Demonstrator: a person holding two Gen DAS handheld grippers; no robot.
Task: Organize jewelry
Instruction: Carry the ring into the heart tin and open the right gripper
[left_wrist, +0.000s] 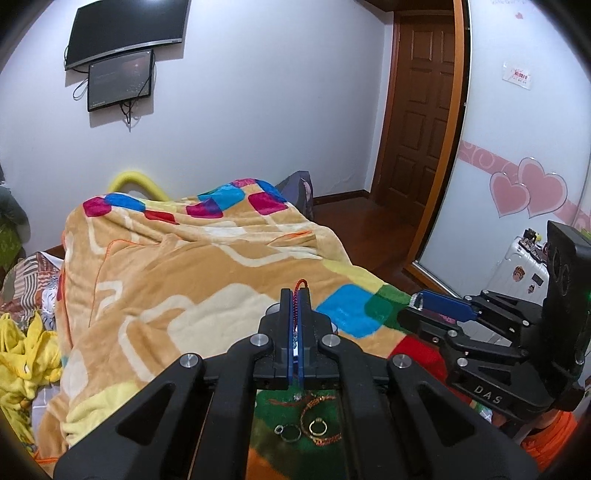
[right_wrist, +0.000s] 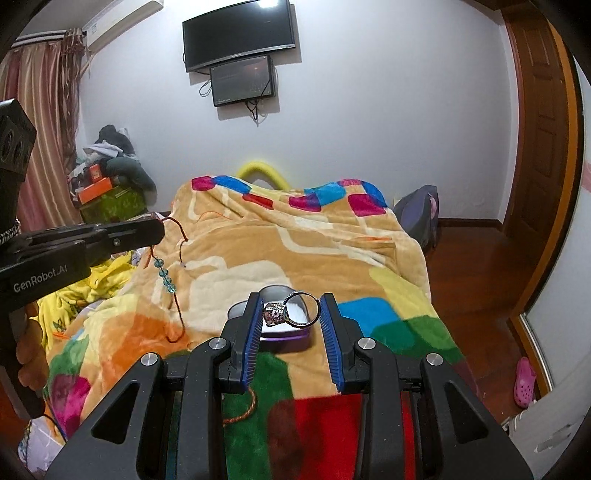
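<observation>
My left gripper (left_wrist: 295, 295) is shut on a red cord bracelet (left_wrist: 300, 286); in the right wrist view the bracelet (right_wrist: 162, 271) hangs from it with blue-green beads, above the blanket. My right gripper (right_wrist: 291, 306) is shut on a silver ring (right_wrist: 295, 310) with a jewelled top, held between the blue pads just above an open purple heart-shaped box (right_wrist: 284, 332) with a white lining. The right gripper also shows in the left wrist view (left_wrist: 419, 299). Two rings (left_wrist: 317, 427) and an orange cord bracelet (left_wrist: 314, 417) lie on the blanket under my left gripper.
A multicoloured fleece blanket (right_wrist: 314, 251) covers the bed. Another orange cord (right_wrist: 243, 410) lies near my right gripper. Yellow clothing (left_wrist: 26, 354) lies at the left. A wooden door (left_wrist: 421, 110), a white suitcase (left_wrist: 517, 269) and a wooden floor (right_wrist: 472, 266) are at the right.
</observation>
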